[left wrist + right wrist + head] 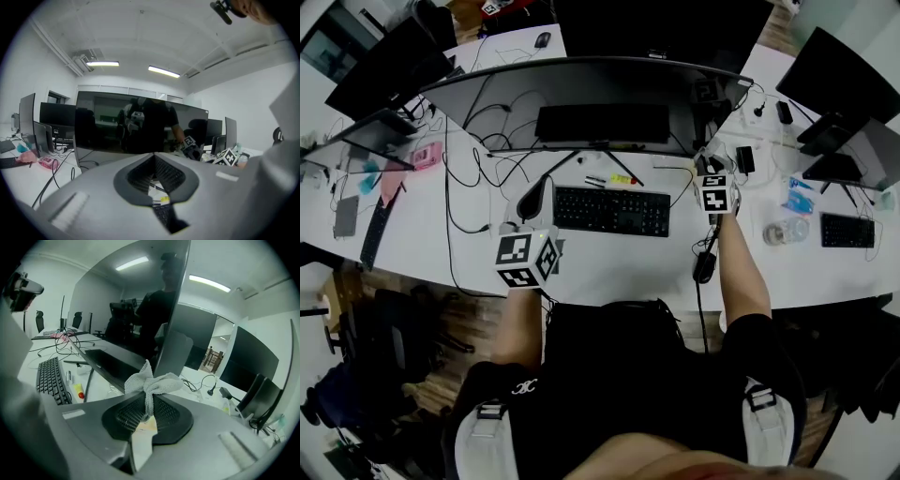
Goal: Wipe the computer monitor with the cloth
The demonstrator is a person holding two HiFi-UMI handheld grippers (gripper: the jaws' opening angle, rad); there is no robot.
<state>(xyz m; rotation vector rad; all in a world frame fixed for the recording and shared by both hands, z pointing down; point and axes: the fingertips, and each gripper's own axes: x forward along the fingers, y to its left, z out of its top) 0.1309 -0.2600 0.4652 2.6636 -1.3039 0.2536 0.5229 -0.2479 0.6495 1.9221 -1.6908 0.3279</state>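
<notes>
The left gripper [154, 157] is held low over the near edge of the table [609, 272]. Its jaws are pressed together at the tips with nothing between them. Ahead of it and a little above stands the wide curved monitor [140, 124]. Its dark screen faces the jaws and reflects the person holding the grippers. Off to this gripper's left a small pink thing [47, 162] lies on the table among loose cables. Below its jaws, through the gap behind the tips, part of the black keyboard [163, 213] shows. To its right, the marker cube of the other gripper comes into its view.

From the head view, the keyboard lies between the two grippers, in front of the monitor's stand. A black mouse [704, 267] sits beside the person's right forearm.

The right gripper [148, 414] is raised near the monitor's right end. Its jaws are closed on the grey knitted cloth [152, 383], pinching its lower part, and the rest bunches up above the tips. The cloth sits right at the lower part of the screen's right edge, though I cannot tell whether it touches the screen. To this gripper's left lies a small yellow tube with a red cap [78, 391].
</notes>
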